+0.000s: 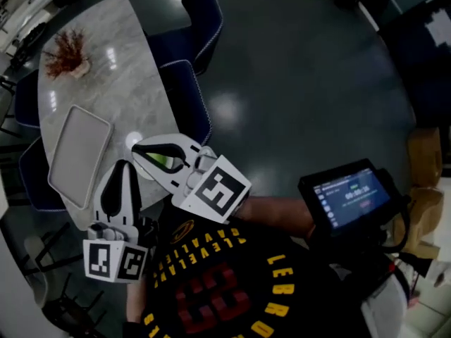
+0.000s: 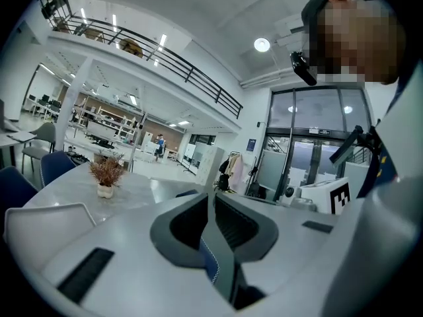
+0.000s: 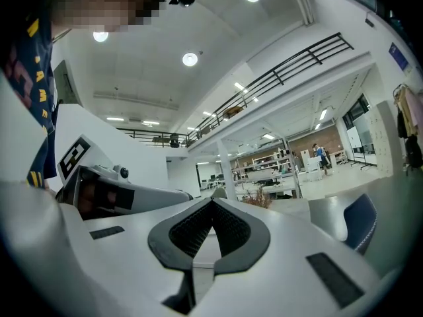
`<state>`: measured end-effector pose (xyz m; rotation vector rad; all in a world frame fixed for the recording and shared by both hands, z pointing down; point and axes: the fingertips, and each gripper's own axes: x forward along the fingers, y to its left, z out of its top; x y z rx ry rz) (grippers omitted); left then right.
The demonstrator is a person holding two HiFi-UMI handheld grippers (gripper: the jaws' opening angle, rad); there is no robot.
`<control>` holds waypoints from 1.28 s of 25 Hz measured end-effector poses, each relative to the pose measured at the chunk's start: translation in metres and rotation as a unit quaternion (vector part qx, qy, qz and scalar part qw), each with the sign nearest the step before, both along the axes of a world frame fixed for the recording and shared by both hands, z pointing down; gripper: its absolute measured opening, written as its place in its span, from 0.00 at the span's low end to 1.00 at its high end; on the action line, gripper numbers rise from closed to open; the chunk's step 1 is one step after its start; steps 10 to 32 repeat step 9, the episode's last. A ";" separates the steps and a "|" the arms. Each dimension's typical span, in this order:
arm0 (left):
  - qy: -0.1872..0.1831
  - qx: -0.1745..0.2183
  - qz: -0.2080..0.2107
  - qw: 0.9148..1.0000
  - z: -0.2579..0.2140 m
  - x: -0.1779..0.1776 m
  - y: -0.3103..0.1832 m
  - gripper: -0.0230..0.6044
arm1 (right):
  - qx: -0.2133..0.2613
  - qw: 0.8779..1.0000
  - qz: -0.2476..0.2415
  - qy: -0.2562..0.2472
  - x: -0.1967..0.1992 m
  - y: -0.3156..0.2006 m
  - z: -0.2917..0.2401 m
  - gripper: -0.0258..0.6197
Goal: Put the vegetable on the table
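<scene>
Open hall w/ dark floor; marble table at upper left of head view. Legible: shirt print "LEBRO…" and, upside down, "CAVALIE…". Screen text too small to read. Tray along table's near-left edge, plant at far end, chairs against right edge. Left gripper and right gripper over near corner, jaws together, nothing clamped. Green item shows through right jaw loop; can't confirm it is the vegetable. Bare marble between tray and plant.

White left tongs and right tongs — black shirt, yellow lettering.
</scene>
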<state>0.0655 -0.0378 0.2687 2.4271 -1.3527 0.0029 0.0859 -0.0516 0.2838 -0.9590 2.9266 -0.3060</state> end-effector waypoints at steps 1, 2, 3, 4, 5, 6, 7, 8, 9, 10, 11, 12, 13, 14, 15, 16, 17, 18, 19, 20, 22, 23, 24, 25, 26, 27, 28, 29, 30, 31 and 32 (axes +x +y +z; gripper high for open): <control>0.001 -0.002 0.002 1.000 0.001 0.002 -0.001 0.10 | -0.003 1.000 0.001 -0.004 0.000 0.000 0.000 0.05; -0.001 -0.003 0.004 1.000 0.000 0.003 -0.001 0.10 | -0.004 1.000 0.002 -0.008 0.000 -0.001 -0.001 0.05; -0.004 -0.002 0.007 1.000 -0.001 0.003 -0.003 0.10 | -0.003 1.000 0.002 -0.012 -0.001 -0.002 -0.002 0.05; -0.007 0.002 0.011 1.000 -0.002 0.005 -0.005 0.10 | 0.003 1.000 0.003 -0.017 -0.001 -0.005 -0.004 0.05; -0.009 0.006 0.015 1.000 -0.002 0.007 -0.008 0.10 | 0.012 1.000 0.005 -0.020 0.000 -0.007 -0.006 0.05; -0.009 0.010 0.021 1.000 -0.002 0.012 -0.010 0.10 | 0.021 1.000 0.008 -0.022 0.003 -0.010 -0.007 0.05; -0.008 0.013 0.028 0.999 0.001 0.017 -0.012 0.10 | 0.029 0.999 0.013 -0.023 0.008 -0.013 -0.007 0.05; -0.006 0.015 0.036 0.999 0.004 0.024 -0.014 0.10 | 0.036 0.999 0.019 -0.024 0.014 -0.015 -0.007 0.05; -0.004 0.017 0.044 0.999 0.008 0.031 -0.016 0.10 | 0.042 0.998 0.025 -0.025 0.021 -0.017 -0.006 0.05; -0.004 0.017 0.044 0.999 0.008 0.031 -0.016 0.10 | 0.042 0.998 0.025 -0.025 0.021 -0.017 -0.006 0.05; -0.004 0.017 0.044 0.999 0.008 0.031 -0.016 0.10 | 0.042 0.998 0.025 -0.025 0.021 -0.017 -0.006 0.05; -0.004 0.017 0.044 0.999 0.008 0.031 -0.016 0.10 | 0.042 0.998 0.025 -0.025 0.021 -0.017 -0.006 0.05; -0.004 0.017 0.044 0.999 0.008 0.031 -0.016 0.10 | 0.042 0.998 0.025 -0.025 0.021 -0.017 -0.006 0.05; -0.004 0.017 0.044 0.999 0.008 0.031 -0.016 0.10 | 0.042 0.998 0.025 -0.025 0.021 -0.017 -0.006 0.05; -0.004 0.017 0.044 0.999 0.008 0.031 -0.016 0.10 | 0.042 0.998 0.025 -0.025 0.021 -0.017 -0.006 0.05; -0.004 0.017 0.044 0.999 0.008 0.031 -0.016 0.10 | 0.042 0.998 0.025 -0.025 0.021 -0.017 -0.006 0.05; -0.004 0.017 0.044 0.999 0.008 0.031 -0.016 0.10 | 0.042 0.998 0.025 -0.025 0.021 -0.017 -0.006 0.05; -0.004 0.017 0.044 0.999 0.008 0.031 -0.016 0.10 | 0.042 0.998 0.025 -0.025 0.021 -0.017 -0.006 0.05; -0.004 0.017 0.044 0.999 0.008 0.031 -0.016 0.10 | 0.042 0.998 0.025 -0.025 0.021 -0.017 -0.006 0.05; -0.004 0.017 0.044 0.999 0.008 0.031 -0.016 0.10 | 0.042 0.998 0.025 -0.025 0.021 -0.017 -0.006 0.05; -0.004 0.017 0.044 0.999 0.008 0.031 -0.016 0.10 | 0.042 0.998 0.025 -0.025 0.021 -0.017 -0.006 0.05; -0.004 0.017 0.044 0.999 0.008 0.031 -0.016 0.10 | 0.042 0.998 0.025 -0.025 0.021 -0.017 -0.006 0.05; -0.004 0.017 0.044 0.999 0.008 0.031 -0.016 0.10 | 0.042 0.998 0.025 -0.025 0.021 -0.017 -0.006 0.05; -0.004 0.017 0.044 0.999 0.008 0.031 -0.016 0.10 | 0.042 0.998 0.025 -0.025 0.021 -0.017 -0.006 0.05; -0.004 0.017 0.044 0.999 0.008 0.031 -0.016 0.10 | 0.042 0.998 0.025 -0.025 0.021 -0.017 -0.006 0.05; -0.004 0.017 0.044 0.999 0.008 0.031 -0.016 0.10 | 0.042 0.998 0.025 -0.025 0.021 -0.017 -0.006 0.05; -0.004 0.017 0.044 0.999 0.008 0.031 -0.016 0.10 | 0.042 0.998 0.025 -0.025 0.021 -0.017 -0.006 0.05; -0.004 0.017 0.044 0.999 0.008 0.031 -0.016 0.10 | 0.042 0.998 0.025 -0.025 0.021 -0.017 -0.006 0.05; -0.004 0.017 0.044 0.999 0.008 0.031 -0.016 0.10 | 0.042 0.998 0.025 -0.025 0.021 -0.017 -0.006 0.05; -0.004 0.017 0.044 0.999 0.008 0.031 -0.016 0.10 | 0.042 0.998 0.025 -0.025 0.021 -0.017 -0.006 0.05; -0.004 0.017 0.044 0.999 0.008 0.031 -0.016 0.10 | 0.042 0.998 0.025 -0.025 0.021 -0.017 -0.006 0.05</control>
